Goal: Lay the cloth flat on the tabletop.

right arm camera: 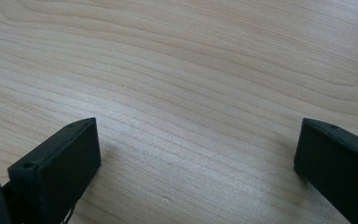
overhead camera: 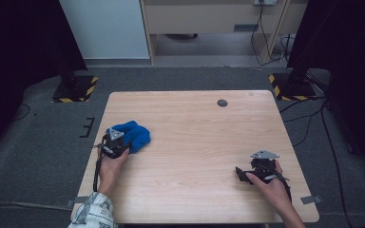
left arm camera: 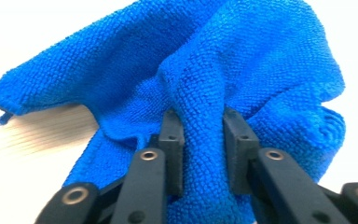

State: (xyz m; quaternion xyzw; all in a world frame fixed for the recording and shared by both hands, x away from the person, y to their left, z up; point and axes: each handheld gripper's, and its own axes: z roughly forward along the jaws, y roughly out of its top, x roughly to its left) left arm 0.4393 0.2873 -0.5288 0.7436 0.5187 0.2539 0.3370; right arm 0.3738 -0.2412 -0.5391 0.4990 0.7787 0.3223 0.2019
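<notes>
**Blue cloth pinched in my left gripper**

The bright blue microfibre cloth [left arm camera: 242, 70] is a soft, nubbly thing, its looped pile plain to see in my left gripper view. It is crumpled rather than spread: one flap runs out flat toward a hemmed corner at the left of that view, while the rest bunches into thick folds and a rounded heap at the right. A narrow ridge of fabric stands up through the middle of it.

That ridge is what I hold. My left gripper [left arm camera: 201, 140] has its two black jaws drawn in narrow, and the pads press on the fold from both sides, with cloth spilling out above and below them. From the high view, the cloth [overhead camera: 135, 133] lies near the left edge of the pale wooden table [overhead camera: 195, 142], about halfway along its depth, and my left gripper [overhead camera: 114, 142] sits against the cloth's near-left end, my hand behind it. The bulk of the cloth lies just beyond the gripper and to its right, resting on the wood.

My right gripper [overhead camera: 261, 168] lies well apart from the cloth, toward the table's near right corner. Its jaws stand wide, with bare wood grain between them in my right gripper view [right arm camera: 196, 154].
</notes>
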